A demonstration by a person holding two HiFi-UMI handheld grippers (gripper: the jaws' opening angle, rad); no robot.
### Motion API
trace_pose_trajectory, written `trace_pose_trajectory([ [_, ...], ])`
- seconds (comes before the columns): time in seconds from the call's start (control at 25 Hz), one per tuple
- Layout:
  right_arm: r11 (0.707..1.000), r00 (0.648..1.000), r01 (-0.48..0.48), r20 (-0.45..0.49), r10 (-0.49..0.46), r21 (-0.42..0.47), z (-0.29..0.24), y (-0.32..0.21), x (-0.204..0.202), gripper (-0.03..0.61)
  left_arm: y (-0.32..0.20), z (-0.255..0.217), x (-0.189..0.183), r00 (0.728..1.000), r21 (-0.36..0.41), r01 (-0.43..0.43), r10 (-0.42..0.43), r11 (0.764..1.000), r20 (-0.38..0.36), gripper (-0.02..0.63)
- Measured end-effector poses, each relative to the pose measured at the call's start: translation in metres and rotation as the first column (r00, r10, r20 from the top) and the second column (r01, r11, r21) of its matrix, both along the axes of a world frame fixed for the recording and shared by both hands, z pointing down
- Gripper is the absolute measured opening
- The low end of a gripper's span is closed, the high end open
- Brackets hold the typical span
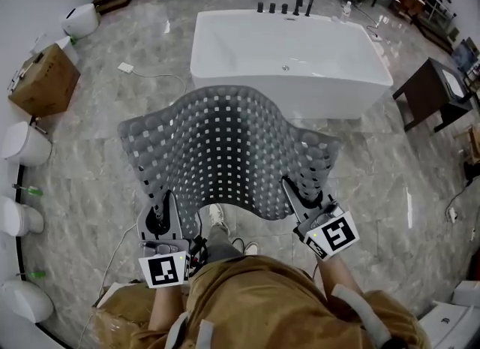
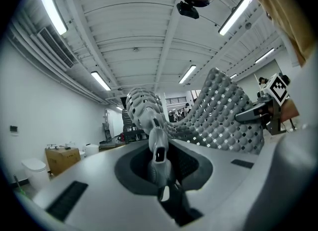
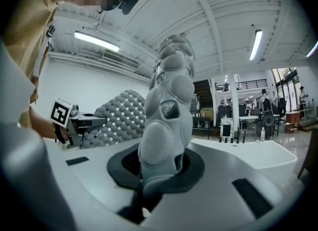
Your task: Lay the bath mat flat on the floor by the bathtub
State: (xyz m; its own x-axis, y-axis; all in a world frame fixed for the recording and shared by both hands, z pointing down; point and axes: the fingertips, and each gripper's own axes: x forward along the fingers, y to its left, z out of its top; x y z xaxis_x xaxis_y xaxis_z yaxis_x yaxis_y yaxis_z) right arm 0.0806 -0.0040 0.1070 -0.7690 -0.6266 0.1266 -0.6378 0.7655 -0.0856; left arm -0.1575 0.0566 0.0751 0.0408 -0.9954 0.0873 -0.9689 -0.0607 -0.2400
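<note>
In front of the white bathtub [image 1: 285, 62], we hold the grey bath mat [image 1: 225, 145] up in the air. It is not down on the floor [image 1: 90, 182] yet. The mat is bumpy and full of little square holes. It is spread out wide between our two claws, and it bends and waves like a flag. Its far edge reaches toward the near side of the tub. We cannot tell if it touches the tub.

The left claw [image 1: 158, 206] pinches the near left corner of the mat. In the left gripper view, its two jaws are pressed tight on a bit of the mat, and the mat rises up and away from them. The right claw [image 1: 294, 194] pinches the near right corner the same way. In the right gripper view, the mat stands up tall right between the jaws, squeezed at the bottom. Both claws point flat, out toward the tub, and they are well apart from each other.

Under the mat we see our shoes [image 1: 217, 218] on the shiny stone floor. Dark taps [image 1: 285, 6] stand in a row at the far end of the tub. A brown box [image 1: 43, 79] sits off to the left, and white toilets [image 1: 22, 143] line the left edge. A dark little table [image 1: 431, 92] stands to the right of the tub.
</note>
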Motion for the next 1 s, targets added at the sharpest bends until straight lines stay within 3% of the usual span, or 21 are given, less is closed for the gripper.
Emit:
trace_pose_trajectory([
  [0.76,0.996,0.992,-0.094,-0.078,0.094,0.002,0.001,0.023,0.013,0.049,-0.007,0.024,0.004,0.989,-0.015,-0.125,0.123,0.992,-0.080,0.049],
  [1.0,0.989,0.981,-0.150,-0.128,0.149,0.002,-0.060,0.080,-0.015,0.049,0.038,-0.022,-0.025,0.974,-0.025,-0.186,0.182,0.982,-0.134,0.049],
])
